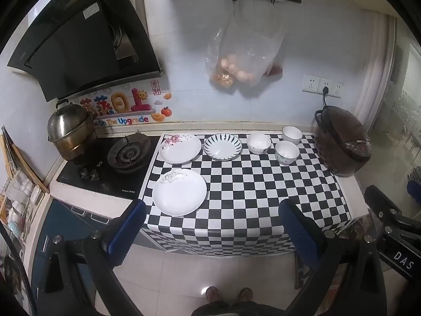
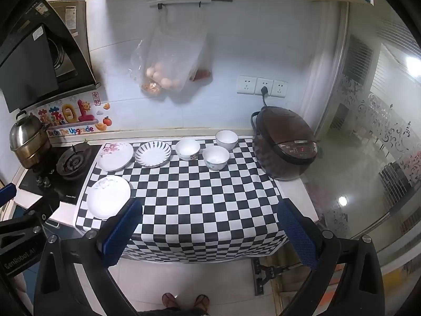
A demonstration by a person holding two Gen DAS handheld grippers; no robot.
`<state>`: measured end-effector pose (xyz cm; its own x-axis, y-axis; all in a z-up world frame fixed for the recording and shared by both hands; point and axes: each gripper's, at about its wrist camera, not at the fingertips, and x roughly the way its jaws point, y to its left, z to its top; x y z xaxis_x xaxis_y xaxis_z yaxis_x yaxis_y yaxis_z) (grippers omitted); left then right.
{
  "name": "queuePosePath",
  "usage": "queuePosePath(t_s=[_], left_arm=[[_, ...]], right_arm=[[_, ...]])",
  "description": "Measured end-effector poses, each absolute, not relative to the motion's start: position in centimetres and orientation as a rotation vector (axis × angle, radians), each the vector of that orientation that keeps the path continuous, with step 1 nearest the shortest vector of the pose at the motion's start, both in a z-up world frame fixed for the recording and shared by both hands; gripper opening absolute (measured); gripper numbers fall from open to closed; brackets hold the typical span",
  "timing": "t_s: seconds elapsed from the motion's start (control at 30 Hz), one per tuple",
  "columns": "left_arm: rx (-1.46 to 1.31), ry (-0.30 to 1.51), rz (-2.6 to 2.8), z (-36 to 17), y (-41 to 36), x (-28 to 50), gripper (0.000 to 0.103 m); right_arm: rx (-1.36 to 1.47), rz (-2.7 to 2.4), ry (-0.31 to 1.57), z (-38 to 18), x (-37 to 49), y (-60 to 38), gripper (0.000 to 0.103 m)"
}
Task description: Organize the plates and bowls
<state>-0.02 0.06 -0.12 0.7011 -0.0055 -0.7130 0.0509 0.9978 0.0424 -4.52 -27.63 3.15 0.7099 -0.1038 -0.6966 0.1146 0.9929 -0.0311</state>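
Hovering short of the counter, the left gripper (image 1: 211,218) and right gripper (image 2: 209,217) both hold their blue textured pads wide apart, gripping and touching nothing. On the glossy checkered cloth (image 1: 250,184), three round plates sit toward ten o'clock: a plain white plate (image 1: 179,192) nearest, a pink-flowered plate (image 1: 180,148) and a dark-striped plate (image 1: 222,147) behind it. Three white bowls (image 1: 287,152) cluster toward one o'clock, beside the rounded brown rice cooker (image 1: 342,143).
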Motion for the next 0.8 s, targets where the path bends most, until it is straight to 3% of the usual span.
queuePosePath(t_s=[0.8], left_arm=[[0.054,0.784,-0.033,-0.13,-0.01,-0.27,0.103]], right_arm=[[0.009,-0.126,0.767,3.83,-5.36,-27.61,0.103]])
